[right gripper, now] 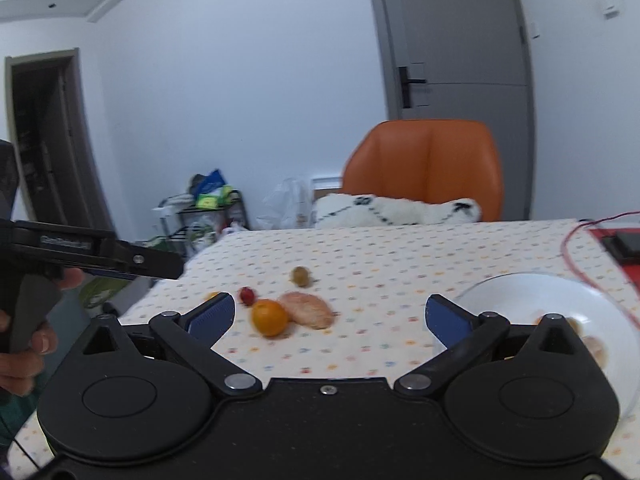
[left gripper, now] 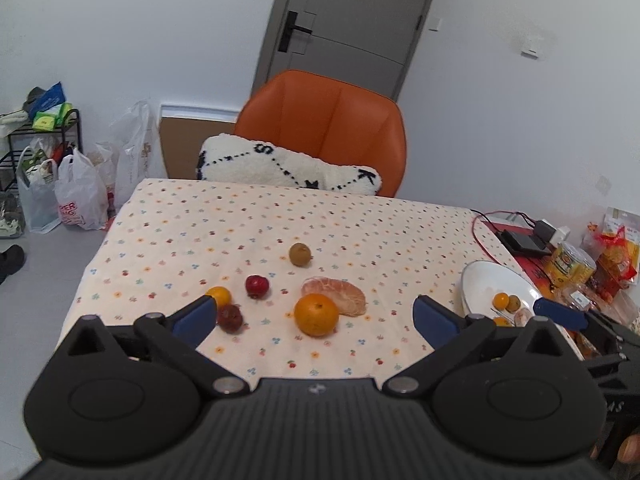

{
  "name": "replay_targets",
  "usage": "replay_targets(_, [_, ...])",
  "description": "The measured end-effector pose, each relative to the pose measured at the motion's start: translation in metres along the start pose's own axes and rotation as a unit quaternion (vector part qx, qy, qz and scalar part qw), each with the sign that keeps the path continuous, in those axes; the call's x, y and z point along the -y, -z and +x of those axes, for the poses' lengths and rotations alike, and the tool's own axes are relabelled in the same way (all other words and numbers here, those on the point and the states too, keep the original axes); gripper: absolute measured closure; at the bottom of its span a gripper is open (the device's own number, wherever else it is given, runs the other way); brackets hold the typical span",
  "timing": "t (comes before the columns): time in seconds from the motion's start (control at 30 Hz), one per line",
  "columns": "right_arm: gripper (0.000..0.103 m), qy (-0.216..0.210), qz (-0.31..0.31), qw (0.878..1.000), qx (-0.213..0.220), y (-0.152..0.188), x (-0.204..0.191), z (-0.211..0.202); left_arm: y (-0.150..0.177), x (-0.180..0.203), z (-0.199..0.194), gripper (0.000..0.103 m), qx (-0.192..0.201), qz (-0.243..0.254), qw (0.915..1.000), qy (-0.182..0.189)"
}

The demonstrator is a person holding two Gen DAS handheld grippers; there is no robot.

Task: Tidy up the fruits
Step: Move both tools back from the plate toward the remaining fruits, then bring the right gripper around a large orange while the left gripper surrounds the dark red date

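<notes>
On the flowered tablecloth (left gripper: 240,224) lie an orange (left gripper: 316,314), a peeled citrus half (left gripper: 340,295) right behind it, a red fruit (left gripper: 257,286), a brownish-green round fruit (left gripper: 300,254), a small yellow-orange fruit (left gripper: 218,295) and a dark red wrinkled fruit (left gripper: 229,318). My left gripper (left gripper: 314,320) is open above the near table edge, with the orange between its fingertips' line. A white plate (left gripper: 480,280) at the right holds several small fruits. My right gripper (right gripper: 330,316) is open and empty, left of the plate (right gripper: 520,296), facing the orange (right gripper: 270,317).
An orange chair (left gripper: 332,120) with a white cushion (left gripper: 280,164) stands behind the table. Cables, a black box (left gripper: 520,240), a jar (left gripper: 570,264) and snack packets sit at the table's right end. Plastic bags (left gripper: 76,196) and a rack stand on the floor at left.
</notes>
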State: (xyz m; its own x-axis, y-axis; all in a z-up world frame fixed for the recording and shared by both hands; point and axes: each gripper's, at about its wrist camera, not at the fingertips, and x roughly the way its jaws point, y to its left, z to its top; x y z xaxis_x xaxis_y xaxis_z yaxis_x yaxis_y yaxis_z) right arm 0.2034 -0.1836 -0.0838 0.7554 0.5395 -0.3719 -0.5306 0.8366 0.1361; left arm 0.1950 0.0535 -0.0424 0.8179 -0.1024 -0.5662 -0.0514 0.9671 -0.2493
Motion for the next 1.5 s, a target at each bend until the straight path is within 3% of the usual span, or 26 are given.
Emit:
replay_targets(0.1, [0.000, 0.005, 0.002, 1.000, -0.007, 0.003, -0.009, 0.008, 0.009, -0.008, -0.001, 0.000, 0.010, -0.011, 0.9998, -0.013])
replay_targets(0.47, [0.001, -0.026, 0.022, 0.999, -0.025, 0.010, -0.023, 0.031, 0.026, -0.033, 0.013, 0.000, -0.014, -0.017, 0.9985, -0.049])
replay_targets(0.73, [0.027, -0.032, 0.032, 0.997, -0.064, 0.012, -0.025, 0.060, 0.028, -0.043, 0.031, 0.003, -0.017, -0.021, 0.9983, -0.051])
replay_targets(0.93, [0.041, -0.040, 0.044, 0.994, -0.086, 0.014, -0.024, 0.081, 0.026, -0.051, 0.044, 0.016, -0.017, -0.029, 0.9980, -0.053])
replay_targets(1.1, [0.044, -0.048, 0.047, 0.992, -0.102, 0.015, -0.027, 0.098, 0.025, -0.057, 0.058, 0.037, -0.030, -0.037, 0.9975, -0.052])
replay_targets(1.5, [0.050, -0.053, 0.047, 0.990, -0.122, 0.013, -0.031, 0.126, 0.023, -0.059, 0.087, 0.055, -0.042, -0.032, 0.9976, -0.045])
